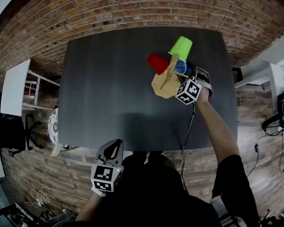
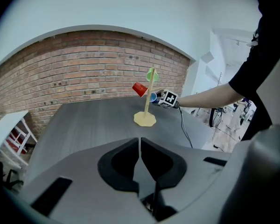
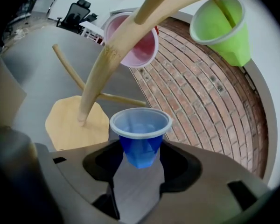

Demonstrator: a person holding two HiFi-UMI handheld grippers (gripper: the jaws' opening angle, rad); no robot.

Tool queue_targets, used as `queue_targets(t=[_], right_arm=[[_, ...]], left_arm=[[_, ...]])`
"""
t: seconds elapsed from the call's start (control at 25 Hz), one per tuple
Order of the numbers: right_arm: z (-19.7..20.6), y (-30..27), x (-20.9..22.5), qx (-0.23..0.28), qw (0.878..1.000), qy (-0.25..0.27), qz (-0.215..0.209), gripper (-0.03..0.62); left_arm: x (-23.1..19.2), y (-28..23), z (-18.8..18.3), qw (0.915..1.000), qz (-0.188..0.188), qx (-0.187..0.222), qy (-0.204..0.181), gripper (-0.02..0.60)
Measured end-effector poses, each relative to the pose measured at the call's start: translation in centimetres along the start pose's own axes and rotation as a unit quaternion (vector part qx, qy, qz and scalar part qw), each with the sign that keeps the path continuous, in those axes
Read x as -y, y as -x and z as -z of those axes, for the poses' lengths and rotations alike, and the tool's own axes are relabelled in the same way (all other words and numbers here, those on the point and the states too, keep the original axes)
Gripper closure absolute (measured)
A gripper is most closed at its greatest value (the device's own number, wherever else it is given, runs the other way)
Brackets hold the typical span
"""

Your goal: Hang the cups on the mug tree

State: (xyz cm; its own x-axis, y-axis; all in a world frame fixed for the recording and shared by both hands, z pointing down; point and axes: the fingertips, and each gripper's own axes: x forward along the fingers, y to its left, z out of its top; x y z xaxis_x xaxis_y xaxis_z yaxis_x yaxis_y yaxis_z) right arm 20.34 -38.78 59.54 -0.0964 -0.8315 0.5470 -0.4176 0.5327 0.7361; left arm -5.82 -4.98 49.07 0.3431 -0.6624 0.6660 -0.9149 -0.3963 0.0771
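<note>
Brick wall [image 1: 132, 4], dark table [image 1: 109, 89]; left tongs [image 2: 139, 141] together; right tongs [image 3: 140, 161] seemingly clamped on blue cup [image 3: 141, 136].

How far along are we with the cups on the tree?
Two look done: the red cup and green cup hang on the mug tree. In hand: the right gripper is shut on the blue cup, close to the trunk, not yet on a peg. Remaining: hang it on a bare lower peg. The left gripper is shut, empty.
</note>
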Motion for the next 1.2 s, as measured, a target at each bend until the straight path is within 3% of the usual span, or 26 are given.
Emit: queue_targets(t=[0.28,0.4,0.6,0.88,0.96,1.08,1.2], right_arm=[[-0.6,0.3,1.0,0.000,0.998,0.062,0.022,0.327],[-1.3,0.4,1.6,0.017,0.993,0.106,0.038,0.327],[-3.1,1.1,0.8,0.063,0.972,0.215,0.069,0.327],[-4.0,2.0,-1.8,0.090,0.948,0.297,0.073,0.327],[-4.2,2.0,-2.5,0.098,0.944,0.306,0.070,0.327],[-5.1,2.7,-2.8,0.120,0.951,0.277,0.061,0.327],[-4.5,2.8,-2.6,0.110,0.952,0.278,0.061,0.327]], left_arm=[[1.2,-1.3,-1.2,0.9997,0.009,0.020,-0.013,0.555],[2.2,-0.5,-1.0,0.9997,-0.007,0.022,-0.007,0.555],[2.8,0.5,0.5,0.9982,-0.047,0.015,0.035,0.556],[4.1,0.8,0.4,0.9958,-0.069,0.026,0.054,0.555],[4.1,1.0,0.7,0.9950,-0.075,0.025,0.062,0.555],[4.0,1.2,0.9,0.9940,-0.081,0.024,0.070,0.555],[4.3,0.9,0.9,0.9942,-0.080,0.024,0.068,0.557]])
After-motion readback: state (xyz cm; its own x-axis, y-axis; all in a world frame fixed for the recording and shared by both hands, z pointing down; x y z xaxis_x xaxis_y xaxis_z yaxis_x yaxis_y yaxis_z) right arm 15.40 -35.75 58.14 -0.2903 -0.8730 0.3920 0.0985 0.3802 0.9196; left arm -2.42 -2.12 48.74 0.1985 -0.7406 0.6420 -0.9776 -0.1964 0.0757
